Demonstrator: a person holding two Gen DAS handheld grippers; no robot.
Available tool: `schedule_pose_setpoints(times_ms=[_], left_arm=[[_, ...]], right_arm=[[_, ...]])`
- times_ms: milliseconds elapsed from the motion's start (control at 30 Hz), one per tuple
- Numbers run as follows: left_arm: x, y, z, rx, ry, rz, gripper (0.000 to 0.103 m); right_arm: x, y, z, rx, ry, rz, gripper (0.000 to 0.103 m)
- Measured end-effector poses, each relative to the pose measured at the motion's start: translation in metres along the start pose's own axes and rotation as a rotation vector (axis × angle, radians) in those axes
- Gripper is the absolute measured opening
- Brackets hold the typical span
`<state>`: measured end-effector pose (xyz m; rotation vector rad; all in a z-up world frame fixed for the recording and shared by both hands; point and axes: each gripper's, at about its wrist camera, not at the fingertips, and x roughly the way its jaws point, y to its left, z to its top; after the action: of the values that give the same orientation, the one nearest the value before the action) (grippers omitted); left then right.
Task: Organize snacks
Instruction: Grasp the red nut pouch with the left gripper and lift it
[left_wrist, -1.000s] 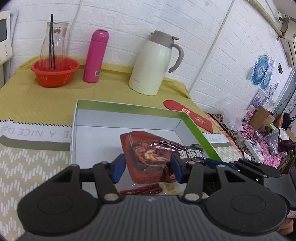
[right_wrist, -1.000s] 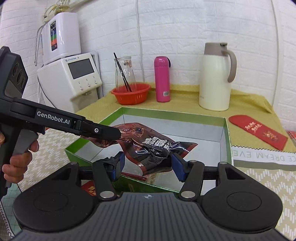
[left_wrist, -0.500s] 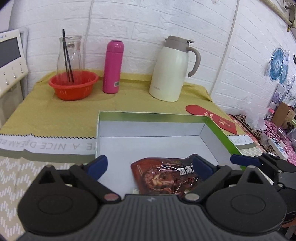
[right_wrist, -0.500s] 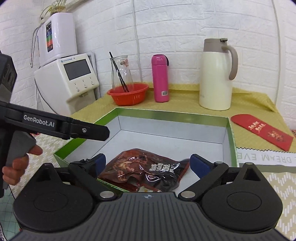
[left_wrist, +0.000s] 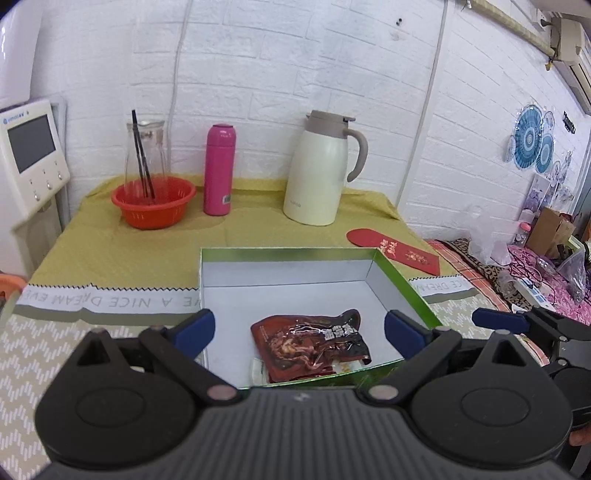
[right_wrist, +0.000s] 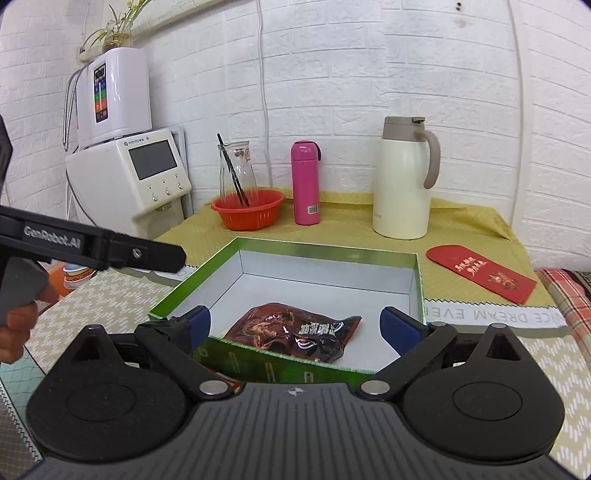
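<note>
A dark red snack pouch (left_wrist: 312, 341) (right_wrist: 295, 332) lies flat on the white floor of a green-rimmed open box (left_wrist: 288, 253) (right_wrist: 325, 248), near the box's front wall. Another pale packet (left_wrist: 258, 371) peeks out beneath it. My left gripper (left_wrist: 299, 330) hangs above the box's near end, open wide, with nothing between its blue pads. My right gripper (right_wrist: 295, 326) is also open wide over the front wall, clear of the pouch. The left tool's black arm (right_wrist: 110, 253) crosses the left of the right wrist view, held by a hand (right_wrist: 18, 328).
At the back of the yellow-green cloth stand an orange bowl (left_wrist: 153, 205) with a glass carafe, a pink flask (left_wrist: 218, 170) and a cream jug (left_wrist: 321, 170). A red envelope (left_wrist: 395, 251) lies right of the box. A white appliance (right_wrist: 144, 177) stands at the left.
Both grippers let go of the pouch and opened wide. The pouch dropped flat onto the box floor. Both grippers then drew back and up from the box.
</note>
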<state>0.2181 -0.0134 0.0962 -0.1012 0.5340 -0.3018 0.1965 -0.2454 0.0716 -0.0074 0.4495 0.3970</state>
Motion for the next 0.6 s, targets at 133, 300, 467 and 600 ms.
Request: schedule_pose_setpoints(times_ms=[133, 300, 467, 600], left_arm=[[-0.031, -0.003, -0.007, -0.021, -0.022, -0.013, 0.097], [-0.055, -0.003, -0.033, -0.044, -0.008, -0.036, 0.097], [-0.058, 0.001, -0.075, -0.110, 0.041, -0.083, 0.097], [-0.050, 0.009, -0.107, -0.191, 0.104, -0.089, 0.097]], right_arm=[[-0.023, 0.007, -0.007, 0.002, -0.018, -0.004, 0.103], [-0.053, 0.013, -0.022, 0.038, -0.067, 0.012, 0.103], [-0.068, 0.015, -0.055, 0.095, -0.075, -0.008, 0.103], [-0.067, 0.013, -0.082, 0.194, -0.025, 0.016, 0.103]])
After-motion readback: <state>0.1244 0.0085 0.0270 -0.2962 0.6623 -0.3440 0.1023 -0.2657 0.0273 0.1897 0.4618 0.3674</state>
